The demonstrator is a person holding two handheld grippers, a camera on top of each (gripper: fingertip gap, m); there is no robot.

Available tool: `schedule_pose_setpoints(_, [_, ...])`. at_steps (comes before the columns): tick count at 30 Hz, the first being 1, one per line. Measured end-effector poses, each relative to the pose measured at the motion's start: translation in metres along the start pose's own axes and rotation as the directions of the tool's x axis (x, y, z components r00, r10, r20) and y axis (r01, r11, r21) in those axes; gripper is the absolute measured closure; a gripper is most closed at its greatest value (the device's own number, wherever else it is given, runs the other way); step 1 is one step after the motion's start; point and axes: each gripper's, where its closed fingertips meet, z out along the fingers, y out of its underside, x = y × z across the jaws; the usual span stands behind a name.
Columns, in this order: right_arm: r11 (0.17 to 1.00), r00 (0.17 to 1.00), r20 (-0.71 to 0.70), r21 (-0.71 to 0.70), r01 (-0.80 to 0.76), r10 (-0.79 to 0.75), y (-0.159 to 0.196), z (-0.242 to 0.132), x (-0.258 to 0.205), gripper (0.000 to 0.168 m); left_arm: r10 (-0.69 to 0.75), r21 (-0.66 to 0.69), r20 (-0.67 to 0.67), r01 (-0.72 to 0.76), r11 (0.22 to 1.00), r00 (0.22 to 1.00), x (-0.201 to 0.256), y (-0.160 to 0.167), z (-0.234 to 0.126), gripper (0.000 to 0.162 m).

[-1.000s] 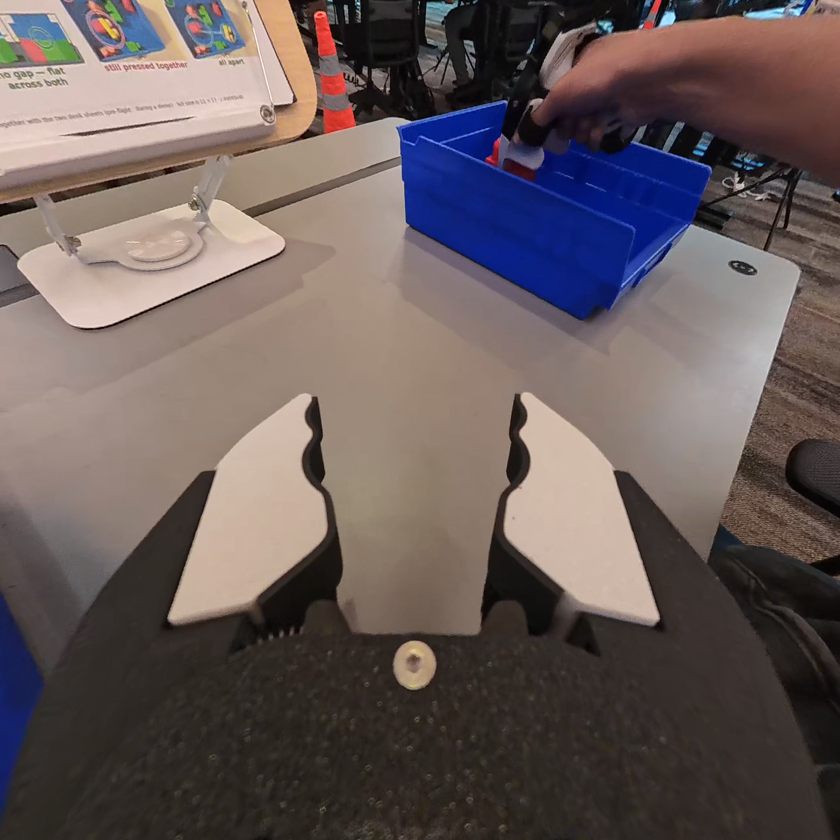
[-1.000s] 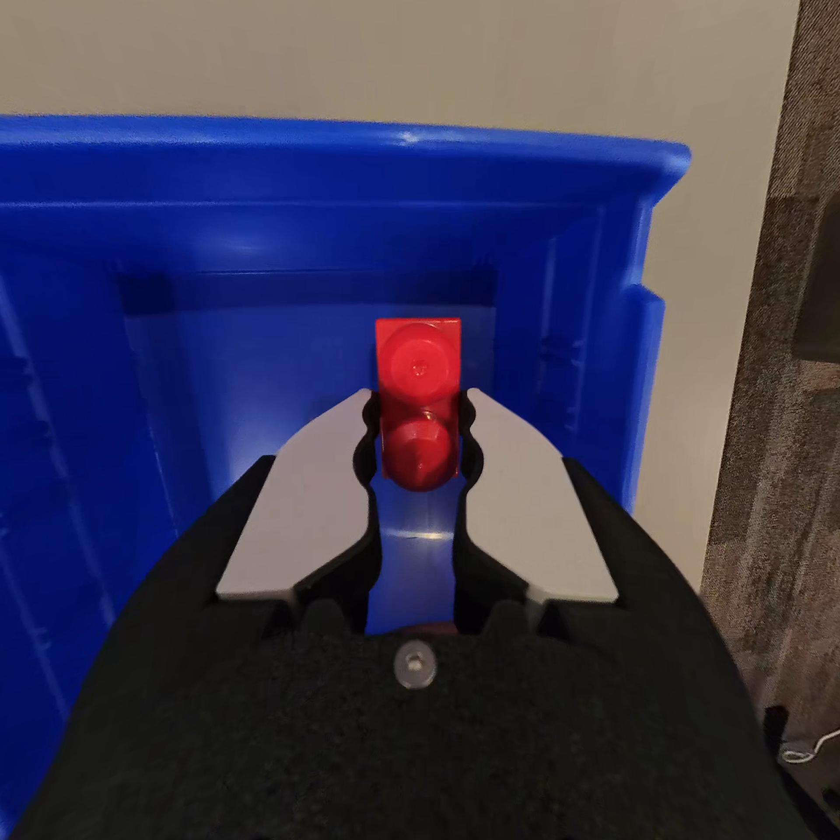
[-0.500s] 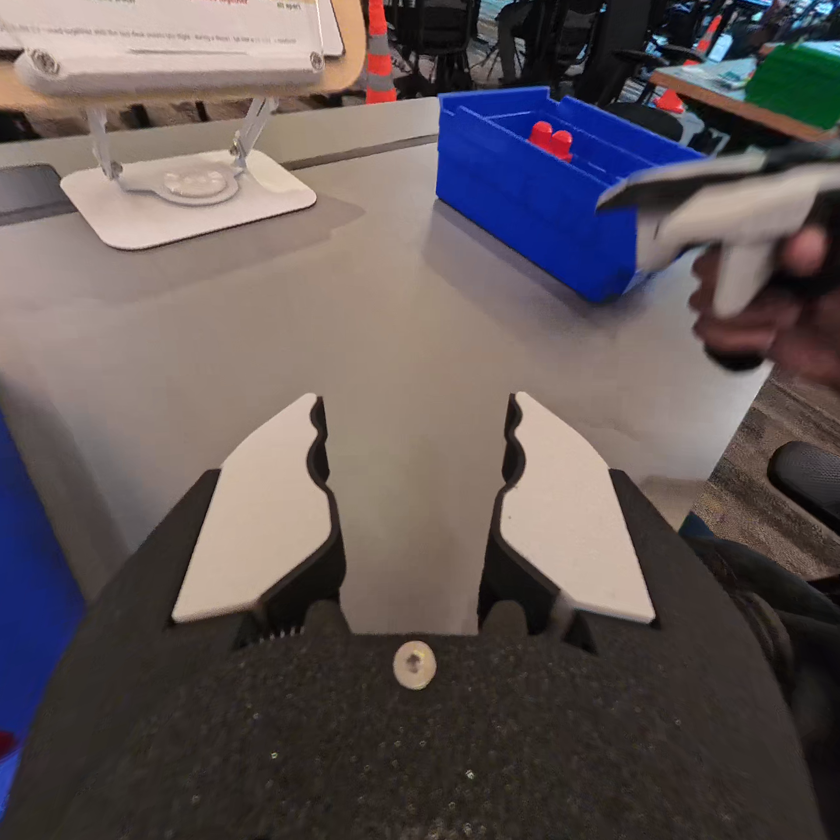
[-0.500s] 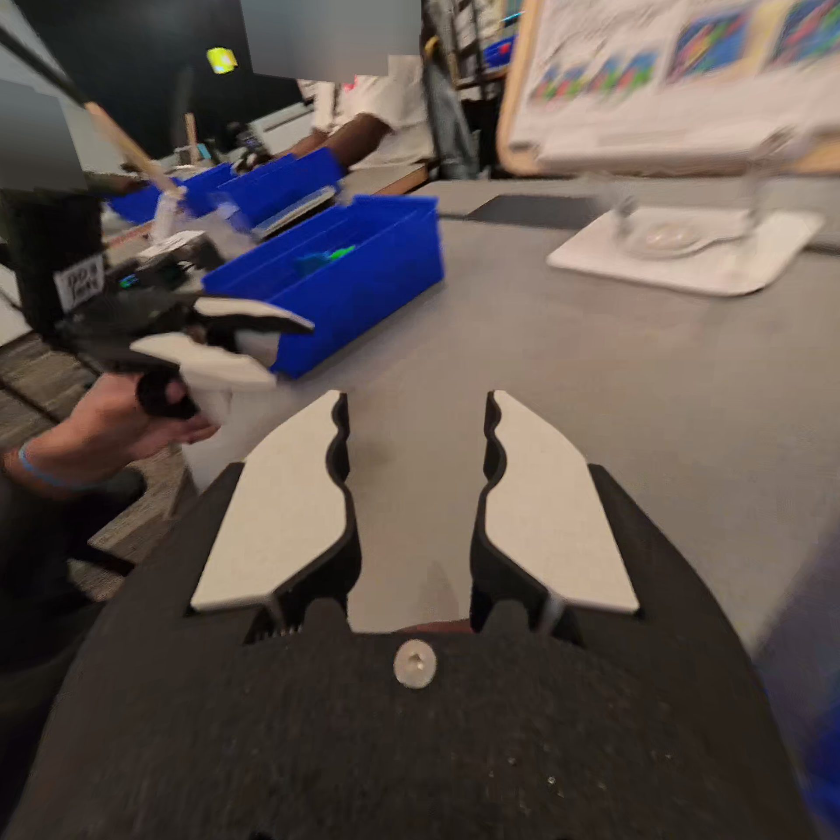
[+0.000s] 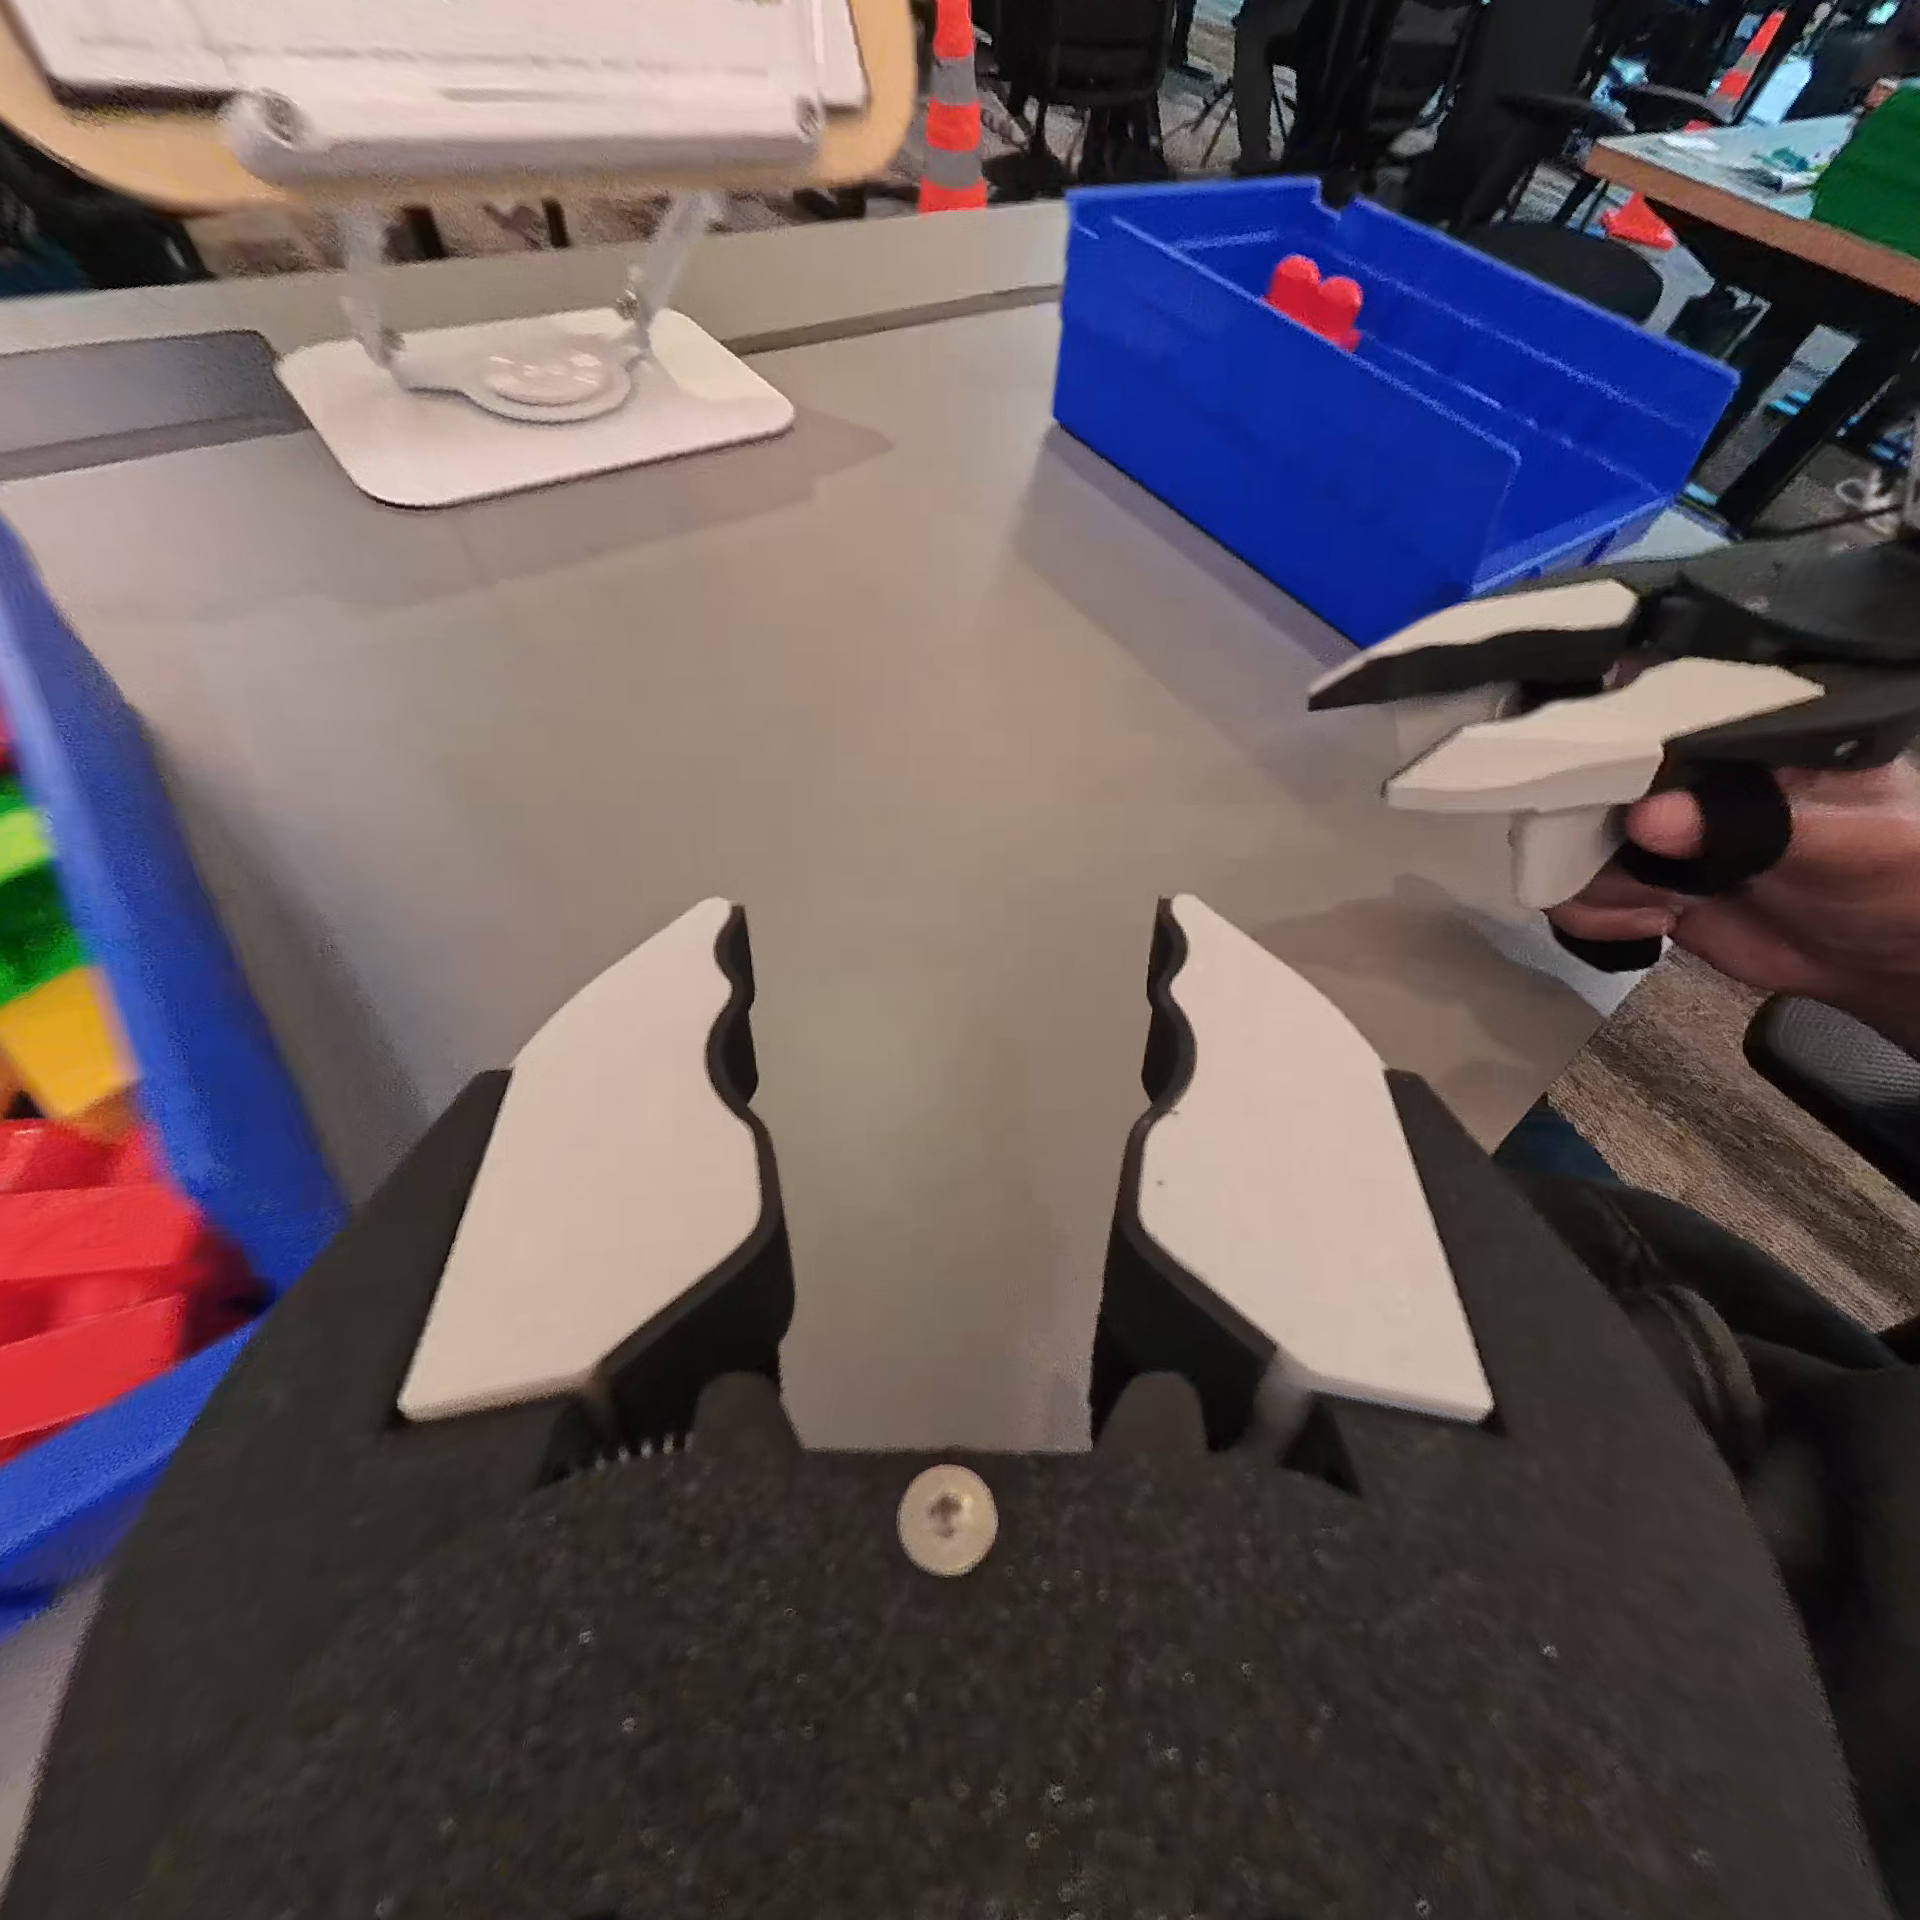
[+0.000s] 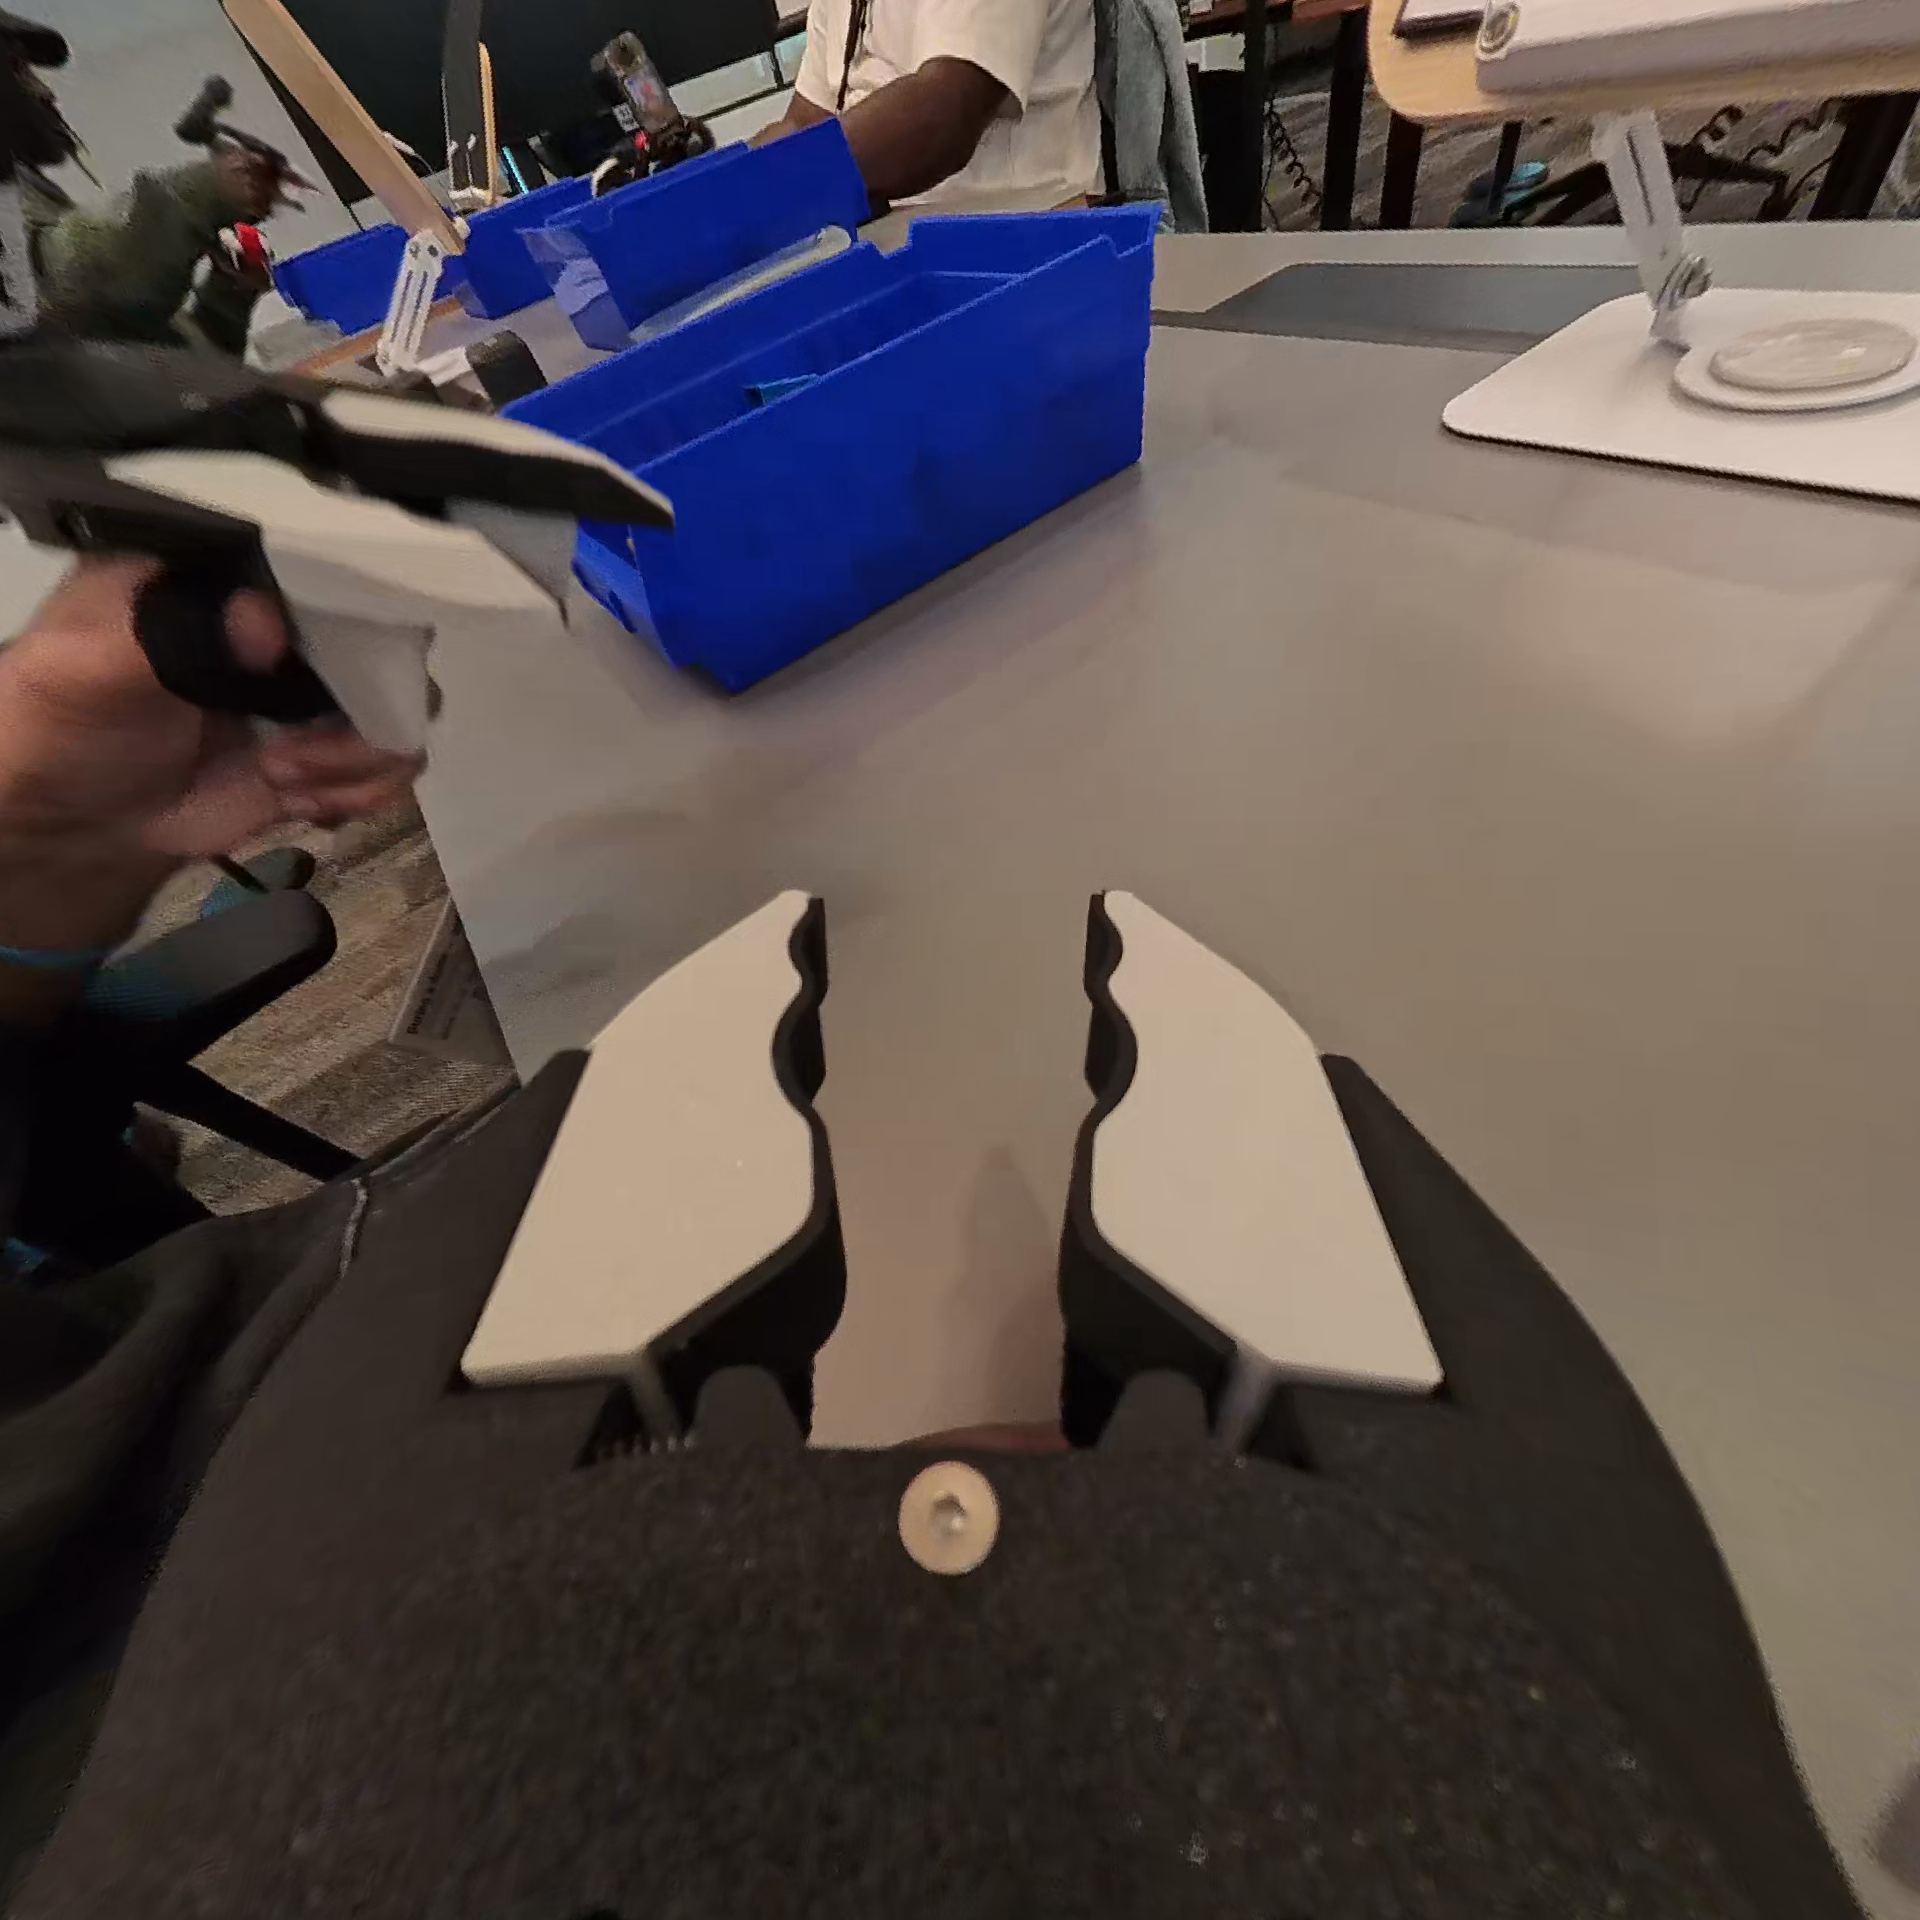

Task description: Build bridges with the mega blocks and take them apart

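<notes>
A red mega block (image 5: pixel 1314 299) lies in the blue bin (image 5: pixel 1278 468) at the table's far right. A second blue bin (image 5: pixel 156 935) at the left edge holds red, green and yellow blocks (image 5: pixel 62 1247). My left gripper (image 5: pixel 945 914) is open and empty above the bare grey table. My right gripper (image 6: pixel 956 904) is also open and empty over the table. Each shows in the other's view: the right gripper (image 5: pixel 1351 748) at the right, held in a hand, and the left gripper (image 6: pixel 613 561) at the left, in front of the left bin (image 6: pixel 883 488).
A white stand base (image 5: pixel 530 405) carrying an instruction board sits at the table's back; it also shows in the right wrist view (image 6: pixel 1714 395). More blue bins (image 6: pixel 665 249) and a seated person (image 6: pixel 956 94) are at a table behind. Orange cones (image 5: pixel 951 114) stand on the floor.
My right gripper let go of the red block in the right bin, opened, and pulled back to the table's near side. My left gripper stayed open and turned a little left.
</notes>
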Motion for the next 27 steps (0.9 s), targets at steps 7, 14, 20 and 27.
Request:
schedule_pose_setpoints(7, [0.997, 0.998, -0.009, -0.022, 0.069, -0.069, 0.0, 0.001, -0.004, 0.121, 0.097, -0.095, 0.178, -0.081, 0.992, 0.979, -0.106, -0.046, -0.052, 0.087])
schedule_pose_setpoints(14, [0.999, 0.999, 0.014, -0.034, 0.042, -0.042, 0.003, 0.002, -0.003, 0.125, 0.211, -0.376, 0.241, -0.11, 0.92, 0.947, -0.21, -0.032, -0.036, 0.087])
schedule_pose_setpoints(20, [0.998, 0.999, 0.007, -0.039, 0.043, -0.042, 0.002, 0.001, -0.004, 0.126, 0.136, -0.568, 0.264, 0.04, 0.822, 0.955, -0.255, -0.004, 0.02, 0.089])
schedule_pose_setpoints(27, [0.998, 0.999, -0.002, -0.049, 0.05, -0.05, 0.004, -0.002, -0.005, 0.127, -0.188, -0.571, 0.33, 0.354, 0.741, 0.925, -0.268, 0.007, 0.059, 0.098])
